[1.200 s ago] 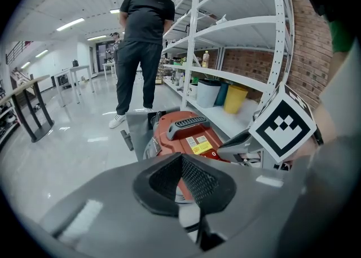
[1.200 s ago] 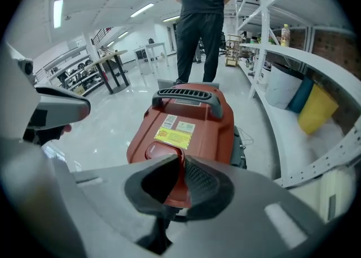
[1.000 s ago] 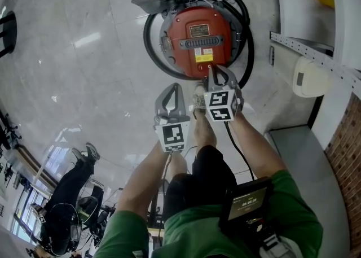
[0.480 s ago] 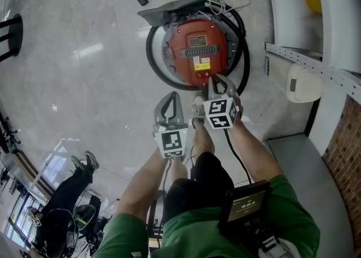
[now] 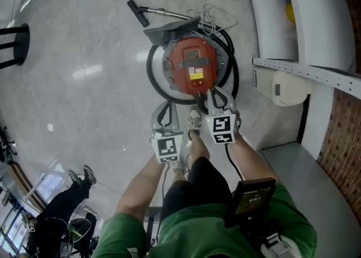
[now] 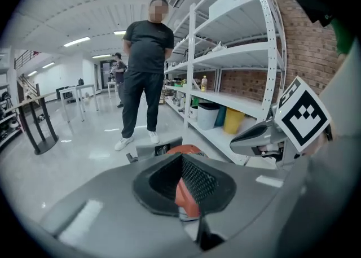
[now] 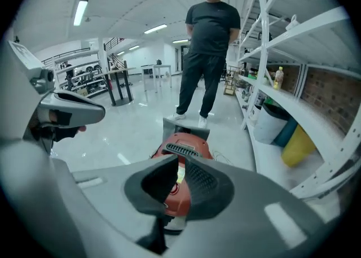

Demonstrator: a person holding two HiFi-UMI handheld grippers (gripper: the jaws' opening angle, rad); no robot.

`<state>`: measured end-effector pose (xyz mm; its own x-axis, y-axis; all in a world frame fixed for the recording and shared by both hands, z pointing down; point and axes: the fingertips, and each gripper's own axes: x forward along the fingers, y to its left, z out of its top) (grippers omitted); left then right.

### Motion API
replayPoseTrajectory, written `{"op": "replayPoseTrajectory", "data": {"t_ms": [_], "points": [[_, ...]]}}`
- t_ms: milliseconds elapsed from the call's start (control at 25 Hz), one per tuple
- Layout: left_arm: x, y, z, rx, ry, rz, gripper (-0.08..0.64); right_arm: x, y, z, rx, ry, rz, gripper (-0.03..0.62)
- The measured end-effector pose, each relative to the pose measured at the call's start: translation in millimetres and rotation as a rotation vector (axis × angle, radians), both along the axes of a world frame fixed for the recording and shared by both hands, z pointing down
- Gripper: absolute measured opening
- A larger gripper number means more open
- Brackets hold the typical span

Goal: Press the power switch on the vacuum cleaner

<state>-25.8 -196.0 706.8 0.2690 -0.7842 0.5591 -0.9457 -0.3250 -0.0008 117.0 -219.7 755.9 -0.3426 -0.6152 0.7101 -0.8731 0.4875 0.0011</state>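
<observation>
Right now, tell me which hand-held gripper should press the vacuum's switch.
Right, most likely. In the head view the right hand-held gripper overlaps the near edge of the vacuum; the left hand-held gripper sits farther back and off to the side.

I am looking into big workshop or lab hall with storage. White steel shelving is running along right side, carrying bins and bottles. Brick wall is standing behind it. Glossy pale floor is reflecting ceiling strip lights. Far left, I am seeing work tables and equipment racks. Person is standing far ahead, mid-floor.
</observation>
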Motion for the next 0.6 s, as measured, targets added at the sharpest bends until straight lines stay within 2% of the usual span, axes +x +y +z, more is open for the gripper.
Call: {"op": "replayPoseTrajectory", "data": {"t_ms": [320,600], "points": [[-16.2,21.7,-87.3,0.116,0.06,0.004,0.006,-0.9,15.3,-129.3,0.175,-0.093,0.094,0.025],[-23.8,64.1,-201.4,0.271,0.148,0.019,0.006,-2.4,59.8,-256.0,0.358,-0.183,0.143,0.025]]}}
